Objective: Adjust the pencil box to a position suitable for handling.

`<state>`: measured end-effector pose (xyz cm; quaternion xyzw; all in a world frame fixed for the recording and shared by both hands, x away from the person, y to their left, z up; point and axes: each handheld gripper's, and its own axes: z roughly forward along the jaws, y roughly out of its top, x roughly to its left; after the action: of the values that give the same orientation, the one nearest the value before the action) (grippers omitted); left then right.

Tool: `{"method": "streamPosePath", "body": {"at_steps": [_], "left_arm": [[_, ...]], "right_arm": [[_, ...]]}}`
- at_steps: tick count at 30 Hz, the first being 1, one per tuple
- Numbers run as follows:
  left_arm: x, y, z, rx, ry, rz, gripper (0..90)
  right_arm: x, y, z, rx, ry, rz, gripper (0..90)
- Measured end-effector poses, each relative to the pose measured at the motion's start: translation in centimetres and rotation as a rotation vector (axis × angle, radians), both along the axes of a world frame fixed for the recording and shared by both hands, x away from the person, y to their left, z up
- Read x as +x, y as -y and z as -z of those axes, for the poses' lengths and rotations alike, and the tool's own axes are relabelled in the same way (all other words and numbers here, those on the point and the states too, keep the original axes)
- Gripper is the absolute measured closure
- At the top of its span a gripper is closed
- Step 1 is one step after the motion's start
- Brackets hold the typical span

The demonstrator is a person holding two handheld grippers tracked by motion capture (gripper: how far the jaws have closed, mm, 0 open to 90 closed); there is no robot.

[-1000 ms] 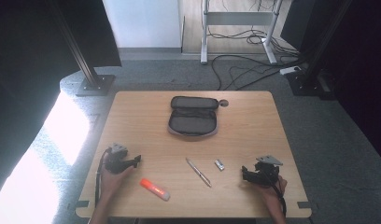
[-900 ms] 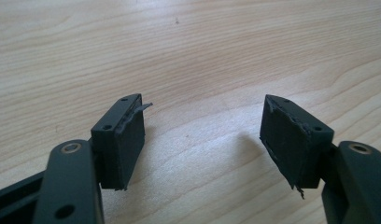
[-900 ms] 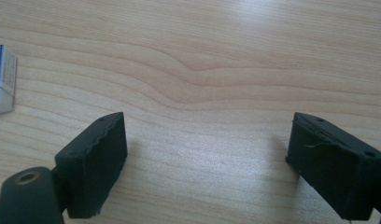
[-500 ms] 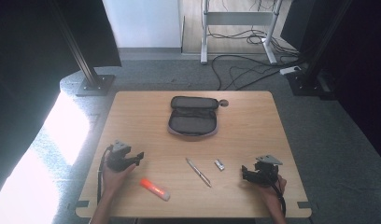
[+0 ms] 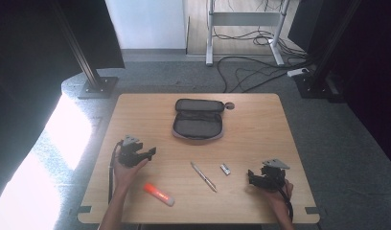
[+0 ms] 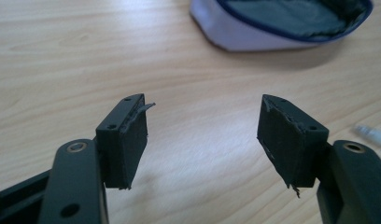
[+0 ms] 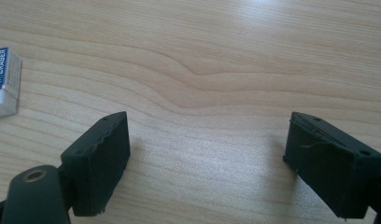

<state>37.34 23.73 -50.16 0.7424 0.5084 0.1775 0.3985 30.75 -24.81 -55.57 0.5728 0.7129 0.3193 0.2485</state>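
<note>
Wooden tabletop (image 5: pixel 260 124) carries everything you need: the dark grey zippered fabric pencil case (image 5: pixel 198 120) lies unzipped and spread flat at the far middle, presumably so the small items can drop straight in. Nearer you, in a loose row, lie the orange marker with a white cap (image 5: pixel 159 194), the slim silver pen (image 5: pixel 203 176) and the small white eraser in a printed sleeve (image 5: pixel 225 168), each apart from the others, which leaves room for a gripper to close around one at a time.

Your left gripper (image 5: pixel 146 154) sits at the left edge, pointing toward the middle, jaws spread wide with nothing between them. Your right gripper (image 5: pixel 251 178) rests near the right front, jaws likewise wide apart and empty, aimed toward the eraser.

From above, the eraser is just a pale speck; the right gripper view shows its lettering (image 7: pixel 4 84). The left gripper view brings up the case's open lip and grey lining (image 6: pixel 291 21), plus a pale tip, likely the pen (image 6: pixel 373 135).
</note>
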Motion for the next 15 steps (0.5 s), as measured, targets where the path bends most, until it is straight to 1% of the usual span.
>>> {"method": "streamPosePath", "body": {"at_steps": [2,3,4,7,13,15], "left_arm": [[0.4,0.4,-0.3,0.001,0.000,0.003,34.1],[0.9,0.7,-0.4,-0.002,-0.003,0.006,34.2],[0.9,0.7,-0.4,-0.002,-0.003,0.006,34.3],[1.7,1.1,-0.5,0.014,-0.002,0.014,34.3],[3.2,1.0,-0.3,0.003,-0.023,0.009,34.2],[3.8,1.0,-0.5,0.001,-0.027,0.006,34.1]], "right_arm": [[0.0,0.0,0.0,0.000,0.000,0.000,13.9],[0.0,0.0,0.0,0.001,0.000,0.000,13.9],[0.0,0.0,0.0,0.001,0.000,0.000,13.9],[0.0,0.0,0.0,0.000,0.000,0.000,13.9],[0.0,0.0,0.0,0.000,0.000,0.001,13.9],[0.0,0.0,0.0,-0.002,0.001,0.002,14.1]]}}
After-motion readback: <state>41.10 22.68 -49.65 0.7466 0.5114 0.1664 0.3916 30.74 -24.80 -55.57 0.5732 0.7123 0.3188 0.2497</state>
